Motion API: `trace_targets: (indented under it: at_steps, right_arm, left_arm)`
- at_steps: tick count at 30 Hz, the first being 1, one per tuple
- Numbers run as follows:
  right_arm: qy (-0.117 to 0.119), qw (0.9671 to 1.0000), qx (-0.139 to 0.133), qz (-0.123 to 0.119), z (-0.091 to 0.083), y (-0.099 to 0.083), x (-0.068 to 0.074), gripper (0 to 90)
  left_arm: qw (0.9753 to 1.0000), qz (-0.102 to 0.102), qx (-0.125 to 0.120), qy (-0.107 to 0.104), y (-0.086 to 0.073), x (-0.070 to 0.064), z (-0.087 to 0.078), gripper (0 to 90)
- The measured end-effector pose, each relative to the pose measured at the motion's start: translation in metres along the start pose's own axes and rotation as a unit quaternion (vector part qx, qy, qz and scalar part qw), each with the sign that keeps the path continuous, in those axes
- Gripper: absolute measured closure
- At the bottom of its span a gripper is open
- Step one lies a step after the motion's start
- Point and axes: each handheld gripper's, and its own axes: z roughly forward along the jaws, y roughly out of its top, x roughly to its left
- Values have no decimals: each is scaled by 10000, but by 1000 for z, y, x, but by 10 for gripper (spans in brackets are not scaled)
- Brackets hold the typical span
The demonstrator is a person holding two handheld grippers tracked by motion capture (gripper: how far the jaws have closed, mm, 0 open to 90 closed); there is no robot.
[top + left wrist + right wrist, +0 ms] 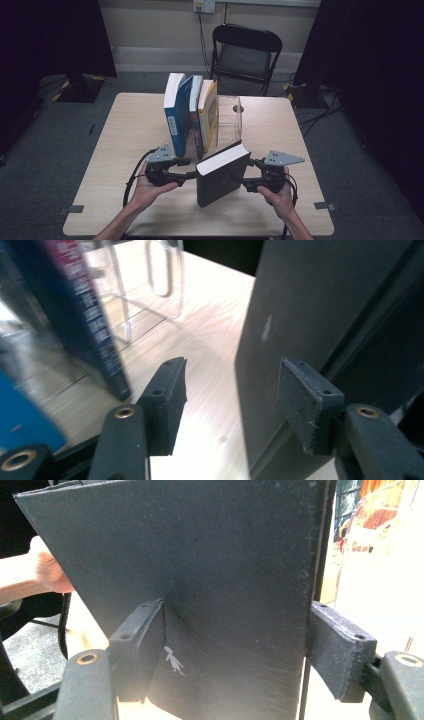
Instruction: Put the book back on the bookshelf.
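Black book [221,175] stands tilted on the bench [130,130], between both grippers. Right gripper [251,186], held low in a hand reaching inward, clamps its cover. Left gripper [192,174] is open, jaws straddling the book's edge, upright books [190,115] beyond.

Matt black book [220,180], pale wood-grain table [130,130], clear plastic bookend [230,120].

Each black, matte handheld tool, left [192,174] and right [247,186], carries a grey three-cornered plate on top and trails a black cable behind it. Flat, rough-faced black pads [170,390] sit at the tips, with brass-coloured screws just behind them. The forearms are bare, unsleeved.
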Motion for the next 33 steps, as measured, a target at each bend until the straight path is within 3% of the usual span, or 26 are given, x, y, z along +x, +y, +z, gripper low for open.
trace_targets:
  at_steps: [2,4,6,9,12,17,28,33]
  right_arm:
    - [-17,10000,3,9,1,0,0,287]
    - [-41,10000,15,12,1,0,1,285]
    - [-57,10000,-1,-7,1,1,1,292]
    - [-148,9999,-63,-22,2,1,1,295]
    - [-127,9999,-51,-18,2,1,-1,292]
    - [-151,9999,-55,-8,2,1,-1,272]
    - [-341,9993,-106,129,1,-1,-3,251]
    - [-364,9992,-124,146,0,-1,-2,289]
  left_arm:
    - [10000,-9,-66,27,3,-2,4,451]
    - [9999,-102,-49,-103,4,-1,5,473]
    - [9997,-64,-59,-216,4,-3,5,541]
    - [9995,-13,-18,-313,4,-7,6,565]
    - [9996,-3,-27,-269,4,-9,5,575]
    - [9993,28,29,-367,5,-15,6,616]
    - [9982,144,-27,-589,8,-34,13,485]
    - [9993,33,-87,-368,10,-33,17,404]
